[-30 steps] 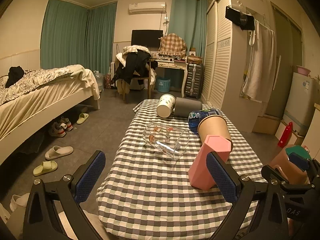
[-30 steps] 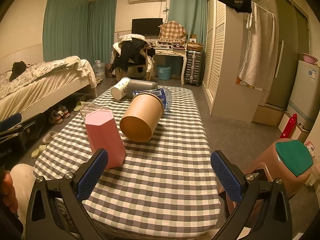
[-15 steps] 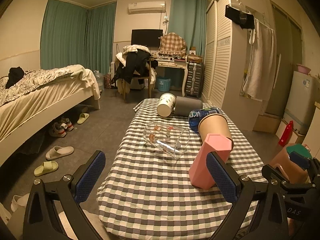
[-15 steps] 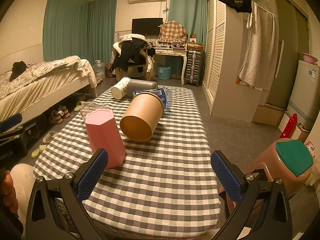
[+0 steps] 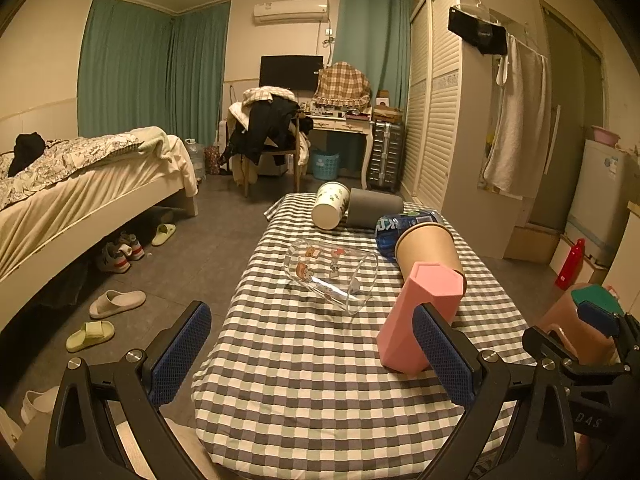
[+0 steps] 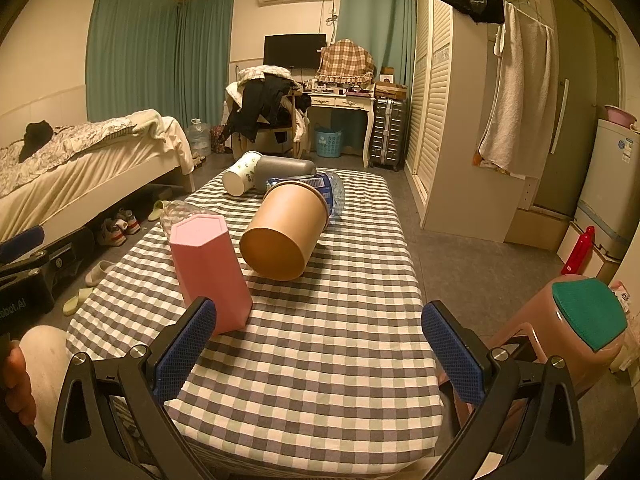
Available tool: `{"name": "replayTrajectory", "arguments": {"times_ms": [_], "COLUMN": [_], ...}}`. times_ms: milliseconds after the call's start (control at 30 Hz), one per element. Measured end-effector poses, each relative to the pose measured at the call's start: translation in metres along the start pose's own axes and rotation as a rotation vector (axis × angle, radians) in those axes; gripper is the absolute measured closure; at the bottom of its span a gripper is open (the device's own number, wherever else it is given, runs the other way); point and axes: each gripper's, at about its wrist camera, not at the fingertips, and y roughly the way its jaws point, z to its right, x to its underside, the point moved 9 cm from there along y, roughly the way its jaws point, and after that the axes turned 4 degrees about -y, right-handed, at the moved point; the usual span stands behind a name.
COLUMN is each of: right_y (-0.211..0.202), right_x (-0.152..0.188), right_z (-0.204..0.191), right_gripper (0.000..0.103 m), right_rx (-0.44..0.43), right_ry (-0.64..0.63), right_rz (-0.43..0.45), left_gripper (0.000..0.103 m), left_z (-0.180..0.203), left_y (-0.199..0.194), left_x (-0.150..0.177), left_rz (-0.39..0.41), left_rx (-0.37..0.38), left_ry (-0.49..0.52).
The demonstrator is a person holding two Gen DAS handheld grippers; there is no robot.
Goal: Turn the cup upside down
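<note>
A pink hexagonal cup (image 5: 416, 312) (image 6: 208, 272) stands on its mouth, flat base up, on the checkered table (image 5: 320, 360) (image 6: 320, 340). A brown paper cup (image 5: 428, 246) (image 6: 286, 228) lies on its side behind it. A clear glass cup (image 5: 332, 274) lies on its side at mid-table. A white paper cup (image 5: 330, 210) (image 6: 240, 178) and a grey cup (image 5: 374, 210) (image 6: 284, 168) lie at the far end. My left gripper (image 5: 312, 356) and right gripper (image 6: 316, 352) are open and empty over the near edge.
A blue-labelled plastic bottle (image 5: 408, 224) (image 6: 324, 190) lies behind the brown cup. A brown stool with a green top (image 6: 576, 320) stands right of the table. A bed (image 5: 80, 184) is at the left, with slippers (image 5: 116, 304) on the floor. A wardrobe (image 5: 448, 120) is at the right.
</note>
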Motion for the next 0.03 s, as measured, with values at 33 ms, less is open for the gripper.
{"name": "replayTrajectory", "arguments": {"times_ms": [33], "right_y": [0.0000], "right_x": [0.0001], "right_z": [0.0000], "right_gripper": [0.000], "right_rx": [0.000], "right_ry": [0.000], "right_rz": [0.000], "left_gripper": [0.000], "left_z": [-0.0022], "left_y": [-0.0009], "left_x": [0.0010], "left_rz": [-0.001], "left_rx": [-0.001], "left_ry": [0.001]}}
